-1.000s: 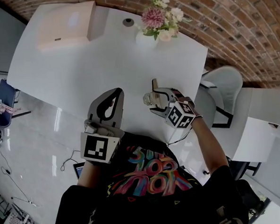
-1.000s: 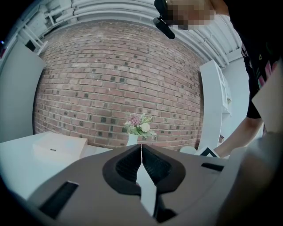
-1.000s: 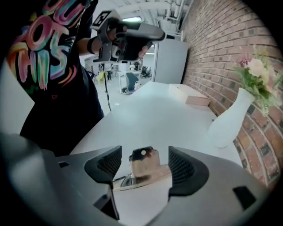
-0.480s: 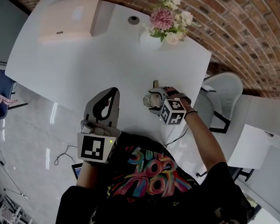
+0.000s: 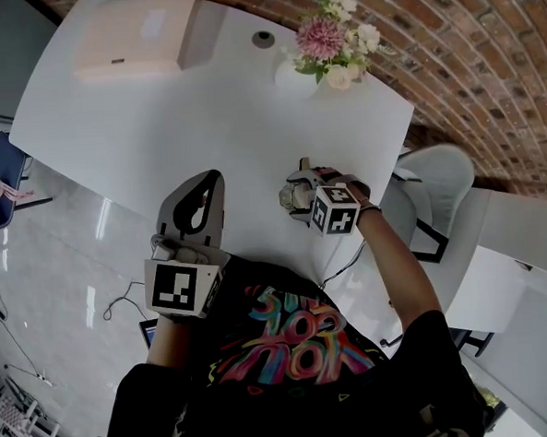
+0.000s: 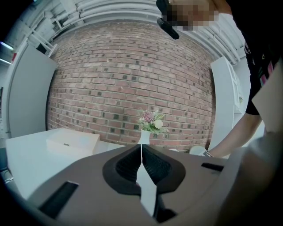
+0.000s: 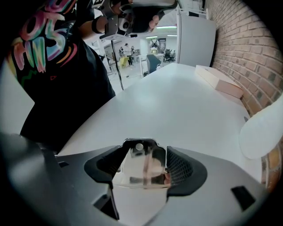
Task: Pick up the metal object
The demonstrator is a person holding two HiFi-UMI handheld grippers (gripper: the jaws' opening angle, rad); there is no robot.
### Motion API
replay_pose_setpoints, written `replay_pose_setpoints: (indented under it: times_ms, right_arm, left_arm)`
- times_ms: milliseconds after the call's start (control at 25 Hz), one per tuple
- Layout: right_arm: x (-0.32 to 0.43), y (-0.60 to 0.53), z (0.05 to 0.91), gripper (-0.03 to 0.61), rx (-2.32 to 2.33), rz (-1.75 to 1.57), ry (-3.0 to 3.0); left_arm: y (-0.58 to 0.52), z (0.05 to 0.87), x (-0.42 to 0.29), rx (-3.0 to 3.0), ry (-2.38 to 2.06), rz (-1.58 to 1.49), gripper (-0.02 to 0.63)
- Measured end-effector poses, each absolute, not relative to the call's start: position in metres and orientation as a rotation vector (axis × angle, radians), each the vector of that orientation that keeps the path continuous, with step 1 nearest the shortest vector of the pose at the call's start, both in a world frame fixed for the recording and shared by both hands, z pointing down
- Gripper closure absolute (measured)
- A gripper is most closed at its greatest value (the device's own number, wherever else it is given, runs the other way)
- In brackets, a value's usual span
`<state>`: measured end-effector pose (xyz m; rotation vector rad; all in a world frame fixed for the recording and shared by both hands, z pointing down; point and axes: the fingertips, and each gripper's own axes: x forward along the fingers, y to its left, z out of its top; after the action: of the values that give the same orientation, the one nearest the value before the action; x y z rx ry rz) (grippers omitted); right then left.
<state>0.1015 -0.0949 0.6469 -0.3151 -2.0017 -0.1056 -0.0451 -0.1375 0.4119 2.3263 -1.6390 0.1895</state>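
From the head view, cannot make out the shape of the metal piece (image 5: 292,196): mostly buried behind the right gripper (image 5: 301,187). Loses the far side of the pink box (image 5: 133,32), at the far left corner of the tabletop (image 5: 157,128), past the picture's top edge. In the left gripper view, hides the foot of the vase (image 6: 144,137) behind the left gripper (image 6: 141,165). In the right gripper view, blurs that vase and cuts it at the right edge.

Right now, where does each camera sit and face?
Head view: on the person's head, steeply down on the white table; shows T-shirt, left gripper, right gripper.
Left gripper view: on the left gripper, facing the brick wall and flower vase; shut fingers, person's right arm.
Right gripper view: on the right gripper, facing along the table; fingers on the metal object, T-shirt.
Shared: pink box in all three.
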Motion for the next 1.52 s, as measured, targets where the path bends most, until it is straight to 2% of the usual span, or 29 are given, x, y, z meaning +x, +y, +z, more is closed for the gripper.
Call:
replay_pose_setpoints:
  times_ms: [880,1520]
  right_arm:
    - [0.095,-0.095,0.640,0.270,-0.274,-0.079,-2.019]
    - [0.077,-0.099,0.579,0.270,-0.045,-0.007,-2.203]
  left_arm:
    - [-0.142,0.404,-0.046,2.360,-1.621,0.170,0.586]
    - [-0.131,0.382,-0.037,2.460,-1.563,0.141,0.586]
